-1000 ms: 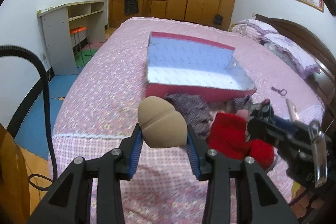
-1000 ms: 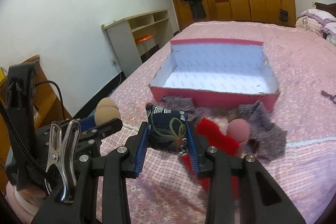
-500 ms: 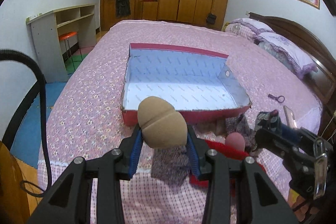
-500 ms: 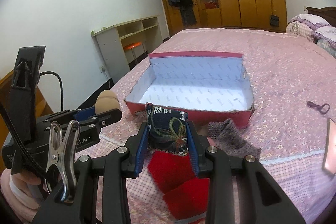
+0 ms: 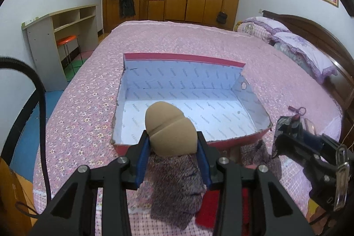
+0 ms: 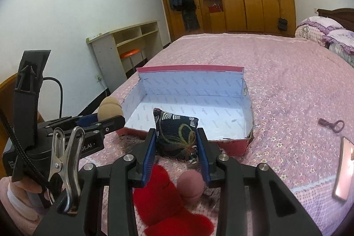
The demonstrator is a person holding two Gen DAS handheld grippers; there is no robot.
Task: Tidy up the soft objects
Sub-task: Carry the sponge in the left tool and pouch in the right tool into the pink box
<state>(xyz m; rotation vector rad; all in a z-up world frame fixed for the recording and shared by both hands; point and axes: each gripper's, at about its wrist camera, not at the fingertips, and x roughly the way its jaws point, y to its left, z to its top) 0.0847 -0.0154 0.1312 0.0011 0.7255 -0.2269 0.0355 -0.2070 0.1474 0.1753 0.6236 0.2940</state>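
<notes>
My left gripper is shut on a tan egg-shaped sponge, held above the near wall of an open red box with a white lining. My right gripper is shut on a dark embroidered beanbag, held just before the same box. Below the grippers on the bed lie a grey knitted cloth, a red cloth and a pink sponge. The left gripper and its sponge show at the left of the right wrist view.
The box sits on a pink flowered bedspread. A phone and a purple hair tie lie at the right. Pillows and the headboard are at the far right; a desk with an orange stool is left.
Both grippers have moved forward and up toward the box with their objects still held. The cloths and pink sponge now lie under and behind the fingers.
</notes>
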